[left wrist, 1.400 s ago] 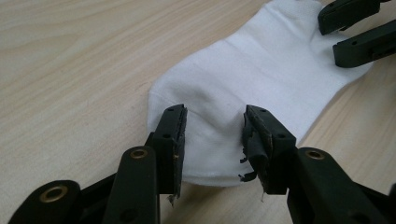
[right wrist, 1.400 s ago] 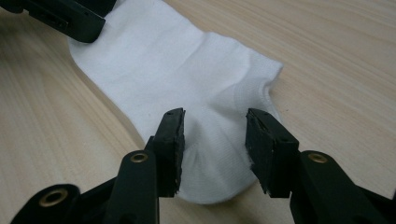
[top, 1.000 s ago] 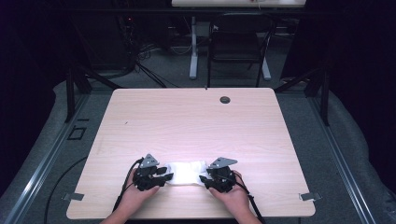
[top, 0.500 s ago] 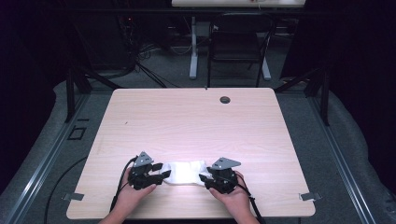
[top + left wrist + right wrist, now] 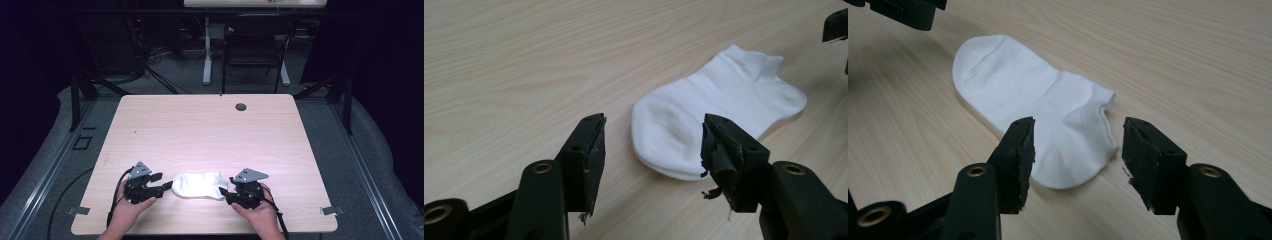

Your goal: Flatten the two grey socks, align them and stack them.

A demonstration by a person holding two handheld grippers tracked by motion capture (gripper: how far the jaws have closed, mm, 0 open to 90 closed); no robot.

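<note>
Pale wood surface (image 5: 210, 130), near edge: white sock (image 5: 199, 184) lies flat between left gripper (image 5: 162, 185) and right gripper (image 5: 225, 192). Both sets of fingers have just been opening; now spread, nothing pinched. Judgement: lift clear straight, avoid snagging the fabric.

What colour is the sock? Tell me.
Plain white sock, no pattern; the left gripper view shows it best.

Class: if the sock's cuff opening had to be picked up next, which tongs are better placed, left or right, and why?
Right. The right tongs stand open at the cuff end of the white sock; the left tongs, also open after both just widened, face the toe end, so they would have to cross its whole length.
</note>
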